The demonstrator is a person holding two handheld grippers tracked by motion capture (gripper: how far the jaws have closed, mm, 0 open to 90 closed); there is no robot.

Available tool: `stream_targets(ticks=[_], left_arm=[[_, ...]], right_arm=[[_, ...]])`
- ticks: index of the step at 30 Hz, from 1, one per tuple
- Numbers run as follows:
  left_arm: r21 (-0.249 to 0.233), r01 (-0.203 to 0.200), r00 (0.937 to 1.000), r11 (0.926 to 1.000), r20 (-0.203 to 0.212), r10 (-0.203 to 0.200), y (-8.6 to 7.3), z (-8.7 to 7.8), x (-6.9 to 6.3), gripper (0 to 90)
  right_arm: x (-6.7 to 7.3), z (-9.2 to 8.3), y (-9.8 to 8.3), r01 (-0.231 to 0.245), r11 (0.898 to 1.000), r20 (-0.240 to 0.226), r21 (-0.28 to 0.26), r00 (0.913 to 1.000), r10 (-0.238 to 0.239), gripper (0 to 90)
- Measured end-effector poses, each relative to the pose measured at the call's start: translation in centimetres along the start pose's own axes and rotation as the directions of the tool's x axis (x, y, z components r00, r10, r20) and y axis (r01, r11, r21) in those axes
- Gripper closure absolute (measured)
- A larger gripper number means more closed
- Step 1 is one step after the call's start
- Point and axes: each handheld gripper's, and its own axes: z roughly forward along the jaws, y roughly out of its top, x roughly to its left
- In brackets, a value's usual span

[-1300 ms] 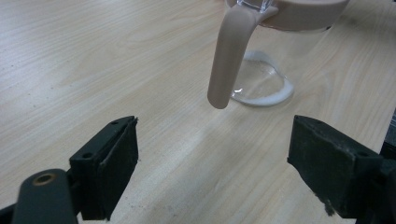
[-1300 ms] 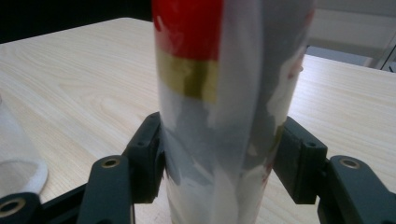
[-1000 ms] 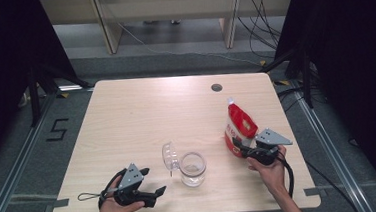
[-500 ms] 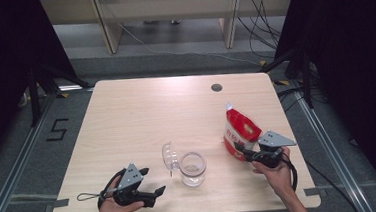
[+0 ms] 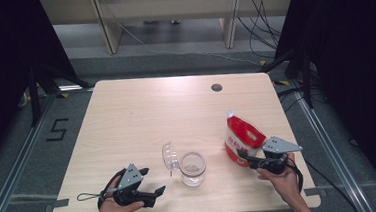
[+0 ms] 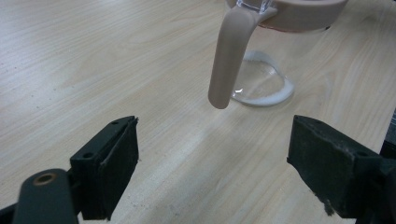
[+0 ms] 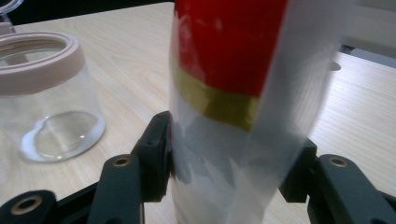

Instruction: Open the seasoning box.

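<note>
A lab or test room set up for recording, not a home. Pale wooden bench (image 5: 142,119) with a round cable port (image 5: 217,88), standing alone on grey floor. Black curtains (image 5: 347,49) hung on both sides. Metal rails (image 5: 14,163) along the floor, with a "5" marked (image 5: 57,130) in tape beside the left one. Loose cables (image 5: 264,10) trailing behind, under plain light shelving (image 5: 169,7) at the back.

A black "5" on the floor (image 5: 57,130) left of the table (image 5: 141,114); pouch (image 5: 242,138) print illegible.
</note>
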Motion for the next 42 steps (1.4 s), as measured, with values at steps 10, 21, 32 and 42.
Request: stream_targets(ticks=[10,21,32,42], left_arm=[[-0.005,0.005,1.0000,1.0000,0.005,-0.005,0.0,0.1,-0.1,16.0],[-0.006,-0.019,0.9998,0.9998,0.003,0.019,0.0,0.1,0.0,16.0],[-0.003,0.005,1.0000,1.0000,0.005,-0.005,0.0,0.2,-0.2,16.0],[-0.005,0.004,1.0000,1.0000,0.006,-0.004,0.0,0.1,-0.2,16.0]], right_arm=[[-0.1,-0.3,-0.3,0.003,1.000,-0.019,-0.022,0.9998,-0.003,47.6],[0.9,0.4,-0.9,-0.086,0.994,0.061,-0.068,0.9940,0.090,26.9],[0.8,1.1,-1.3,-0.068,0.989,0.048,-0.135,0.9961,0.075,22.0],[0.6,1.9,-2.1,-0.043,0.983,0.051,-0.176,0.9973,0.053,24.9]])
